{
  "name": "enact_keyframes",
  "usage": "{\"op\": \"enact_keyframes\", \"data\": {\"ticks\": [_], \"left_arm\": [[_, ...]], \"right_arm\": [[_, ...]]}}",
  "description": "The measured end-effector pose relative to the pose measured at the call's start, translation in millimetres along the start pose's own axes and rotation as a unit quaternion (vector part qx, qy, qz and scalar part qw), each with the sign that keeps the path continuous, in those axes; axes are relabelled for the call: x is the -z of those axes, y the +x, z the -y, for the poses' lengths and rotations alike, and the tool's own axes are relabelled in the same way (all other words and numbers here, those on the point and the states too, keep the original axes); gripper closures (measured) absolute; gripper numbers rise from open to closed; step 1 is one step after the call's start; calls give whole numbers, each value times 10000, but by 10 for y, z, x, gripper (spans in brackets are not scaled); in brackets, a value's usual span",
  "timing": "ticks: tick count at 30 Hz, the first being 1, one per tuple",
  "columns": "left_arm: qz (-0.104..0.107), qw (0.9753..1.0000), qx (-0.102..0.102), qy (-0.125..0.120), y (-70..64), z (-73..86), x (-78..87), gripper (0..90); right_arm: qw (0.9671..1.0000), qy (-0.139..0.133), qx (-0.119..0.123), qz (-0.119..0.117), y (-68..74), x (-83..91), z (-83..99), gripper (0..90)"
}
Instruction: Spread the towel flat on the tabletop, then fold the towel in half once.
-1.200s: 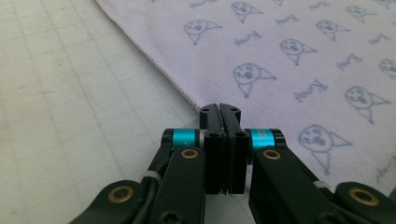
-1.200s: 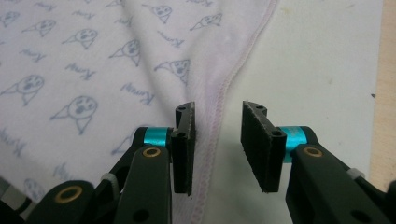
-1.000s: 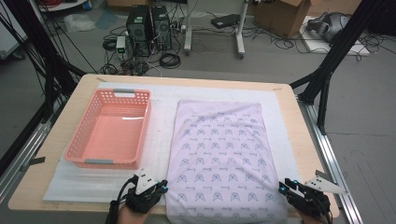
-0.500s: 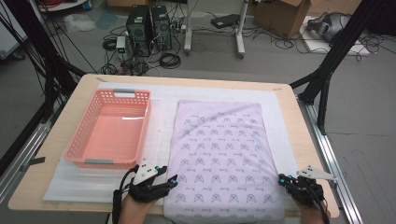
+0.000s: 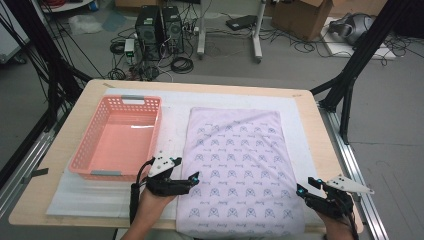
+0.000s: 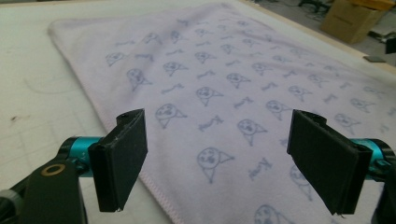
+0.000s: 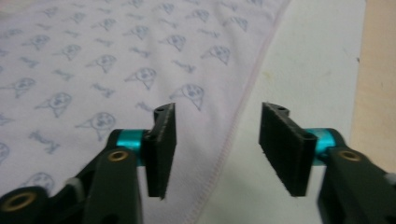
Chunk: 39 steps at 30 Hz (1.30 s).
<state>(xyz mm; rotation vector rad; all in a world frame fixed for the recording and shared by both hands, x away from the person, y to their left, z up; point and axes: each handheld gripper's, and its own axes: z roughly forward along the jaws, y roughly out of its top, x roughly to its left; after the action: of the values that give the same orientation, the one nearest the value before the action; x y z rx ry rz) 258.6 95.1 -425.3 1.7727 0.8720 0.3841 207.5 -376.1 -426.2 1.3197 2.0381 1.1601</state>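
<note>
high view adds basket [image 5: 117, 137]; right tongs [image 7: 217, 144] straddle towel [image 7: 93, 70] hem.

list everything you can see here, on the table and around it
towel: 1, pale lilac with blue animal-face print, spread flat on the right half of the mat, near end at the table's front edge
basket: 1, pink plastic, lattice walls, left of the towel, nothing inside
mat: 1, white, under the basket and the towel
table: 1, light wood, carrying it all
computer towers: 2, black, on the floor beyond the table, among cables
cardboard box: 1, brown, floor at far right
left claw: 1, black with teal, open, at the towel's left edge
right claw: 1, black with teal, open, at the towel's right edge
hands: 2, one behind each claw
</note>
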Motion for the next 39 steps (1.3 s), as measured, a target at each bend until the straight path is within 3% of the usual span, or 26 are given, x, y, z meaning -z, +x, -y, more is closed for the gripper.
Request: {"op": "enact_keyframes", "data": {"ticks": [4, 6, 19, 31, 36, 39], "left_arm": [[0, 9998, -51, -167, 9, -15, 47, 206], [-51, 9997, -56, -235, 17, -18, 84, 206], [32, 9996, -27, -266, 49, -3, 154, 209], [54, 9999, 100, -116, 105, -8, 70, 206], [155, 9996, 227, -107, 166, -85, 10, 206], [216, 9996, 174, -39, 194, -157, -74, 207]], "right_arm": [[9994, -102, 254, -204, 45, -16, -17, 243], [9991, -77, 312, -262, 57, -47, -19, 213], [9980, -293, 454, -335, 79, -128, -117, 188], [9988, -305, 275, -267, 7, -140, -118, 188], [9991, -231, 209, -296, -22, -221, -137, 188], [9991, -156, 170, -355, -49, -299, -165, 187]]}}
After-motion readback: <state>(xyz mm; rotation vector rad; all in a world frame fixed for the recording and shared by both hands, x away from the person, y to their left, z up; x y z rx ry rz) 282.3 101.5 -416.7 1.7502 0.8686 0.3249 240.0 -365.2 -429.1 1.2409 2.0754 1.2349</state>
